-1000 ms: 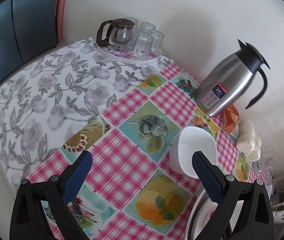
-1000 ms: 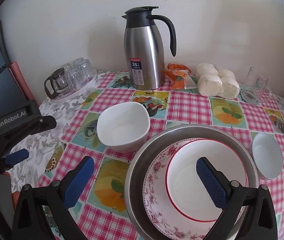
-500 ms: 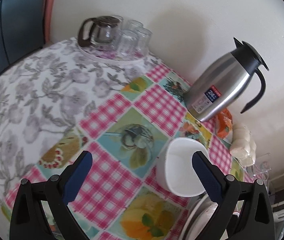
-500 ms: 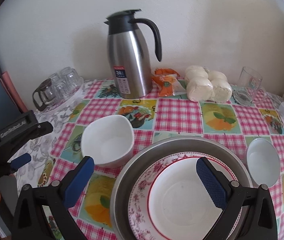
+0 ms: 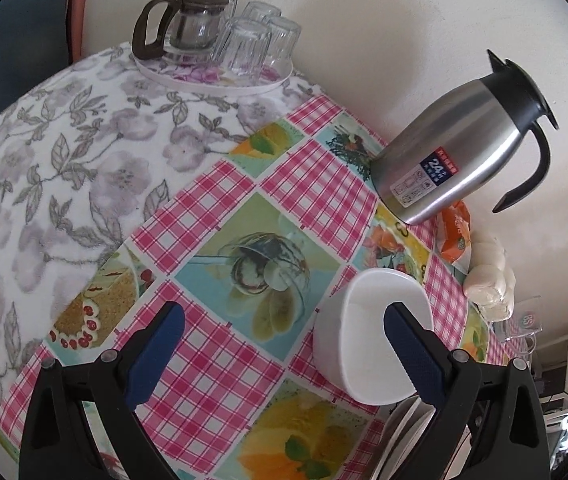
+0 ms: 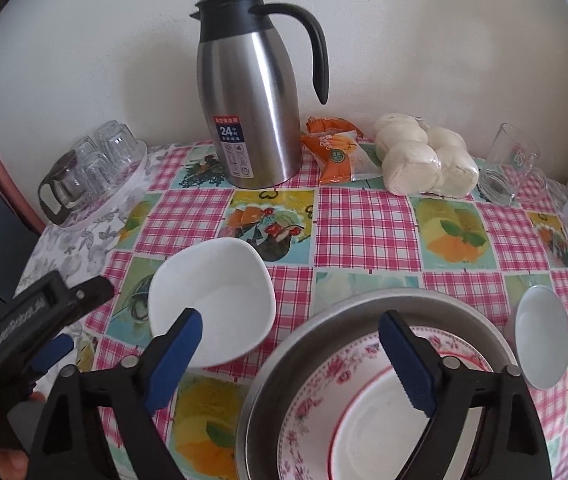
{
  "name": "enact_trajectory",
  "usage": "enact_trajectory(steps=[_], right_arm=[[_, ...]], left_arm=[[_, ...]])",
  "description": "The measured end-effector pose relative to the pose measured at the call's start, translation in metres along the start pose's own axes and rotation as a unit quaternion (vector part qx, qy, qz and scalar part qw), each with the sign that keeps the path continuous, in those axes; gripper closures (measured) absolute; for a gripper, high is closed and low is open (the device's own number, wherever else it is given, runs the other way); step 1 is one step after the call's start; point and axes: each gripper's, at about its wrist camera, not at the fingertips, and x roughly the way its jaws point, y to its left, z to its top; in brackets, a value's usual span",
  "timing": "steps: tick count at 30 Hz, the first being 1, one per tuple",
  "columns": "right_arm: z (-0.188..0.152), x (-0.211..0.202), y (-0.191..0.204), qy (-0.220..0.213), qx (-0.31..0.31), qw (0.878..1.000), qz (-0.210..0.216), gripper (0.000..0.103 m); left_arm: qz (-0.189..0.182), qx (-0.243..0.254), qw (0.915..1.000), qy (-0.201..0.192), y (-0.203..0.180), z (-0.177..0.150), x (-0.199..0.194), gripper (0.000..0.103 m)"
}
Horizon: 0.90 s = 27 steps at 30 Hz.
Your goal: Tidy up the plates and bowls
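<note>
Beside the squarish white ceramic bowl (image 5: 372, 332), the wide-open, empty left gripper (image 5: 279, 344) is now brought closer, so a grasp is judged imminent.

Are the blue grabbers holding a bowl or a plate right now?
No, nothing is held. The left hand-held gripper is open beside the square white bowl, and the right hand-held gripper is open above the metal basin.

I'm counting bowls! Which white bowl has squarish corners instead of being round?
The bigger white bowl, left of the metal basin and in front of the steel jug. The small bowl on the right is round.
</note>
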Motion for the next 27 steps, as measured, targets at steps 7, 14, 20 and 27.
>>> enact_trajectory(steps=[7,14,20,27], right_arm=[[0.004,0.032,0.007,0.031,-0.008,0.999,-0.015,0.025],[0.000,0.059,0.015,0.060,-0.014,0.998,-0.018,0.037],[0.004,0.067,0.022,0.060,-0.029,0.998,-0.019,0.057],[0.001,0.082,0.027,0.072,-0.040,0.996,-0.022,0.074]], left_arm=[[-0.011,0.009,0.9998,0.014,-0.009,0.000,0.014,0.005],[-0.032,0.021,0.9982,0.046,-0.023,-0.006,0.038,0.028],[-0.042,0.026,0.9968,0.063,-0.028,-0.009,0.052,0.054],[-0.050,0.019,0.9959,0.073,-0.030,-0.010,0.062,0.067]])
